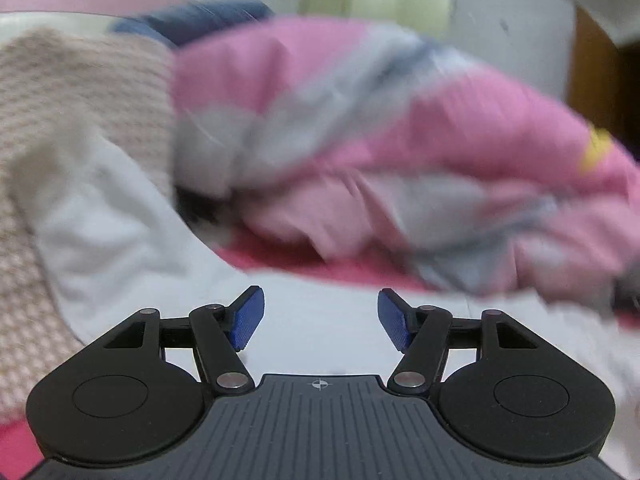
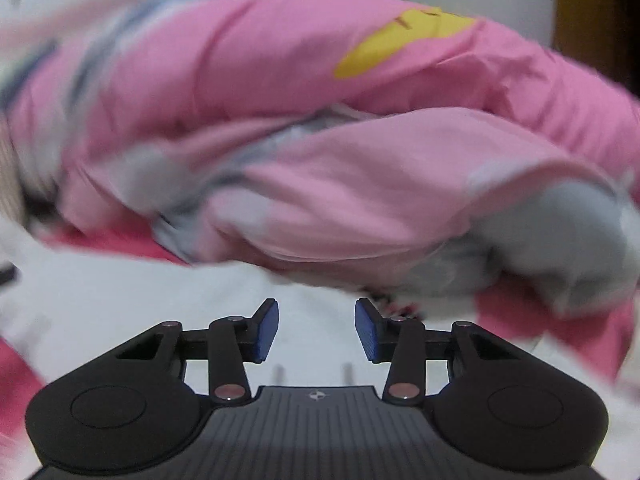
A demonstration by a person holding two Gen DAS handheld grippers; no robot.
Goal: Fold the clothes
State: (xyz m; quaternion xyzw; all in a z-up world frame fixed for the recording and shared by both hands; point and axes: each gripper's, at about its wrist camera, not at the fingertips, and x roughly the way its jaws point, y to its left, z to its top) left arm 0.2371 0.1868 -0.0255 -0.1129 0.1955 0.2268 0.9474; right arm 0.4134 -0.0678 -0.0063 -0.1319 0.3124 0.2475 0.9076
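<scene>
A: The white garment lies spread right under both cameras, on a red sheet that shows at its edges. Just beyond it sits a crumpled pink and grey quilt with a yellow patch.

B: And the tongs?

A: The left tongs stand apart with nothing between the blue pads. The right tongs stand a little narrower, also empty. Both hover just over the white cloth; neither presses on it.

B: How would you do this step well?

A: I judge it's the reach for an edge. Pick two matching points along one hem, come down low, and close only on the white layer, not on the sheet below or the quilt. Keep the two grips level so the fold lands straight.

B: Any other clothes?

A: In the left view, a beige knit lies to the left of the quilt, with something dark blue behind.

B: Any labels or writing?

A: None legible. The yellow patch carries dark marks, too blurred to read.
</scene>
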